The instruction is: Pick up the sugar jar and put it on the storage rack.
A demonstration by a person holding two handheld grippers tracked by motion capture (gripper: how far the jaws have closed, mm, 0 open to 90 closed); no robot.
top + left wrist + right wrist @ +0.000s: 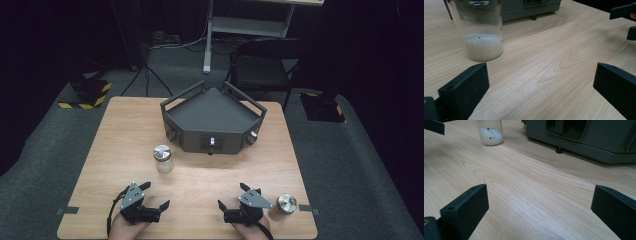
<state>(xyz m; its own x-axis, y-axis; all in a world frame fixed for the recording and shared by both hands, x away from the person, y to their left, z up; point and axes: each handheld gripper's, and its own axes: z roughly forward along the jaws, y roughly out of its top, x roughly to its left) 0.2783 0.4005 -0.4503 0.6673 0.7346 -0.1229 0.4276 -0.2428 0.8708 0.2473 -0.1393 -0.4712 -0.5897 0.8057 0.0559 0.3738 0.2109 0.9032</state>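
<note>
Black jaws on my left gripper [151, 196] stand wide apart, nothing between them; same on my right gripper [231, 197], also empty. Both hover low at the near table [125, 130] edge. Brown-filled shaker [281, 206] stands upright just beside my right gripper, on its outer side. White-filled shaker [163, 159] stands upright ahead of my left gripper, nearer that hand. Grey scale [212, 120] sits beyond, mid-table.
</note>
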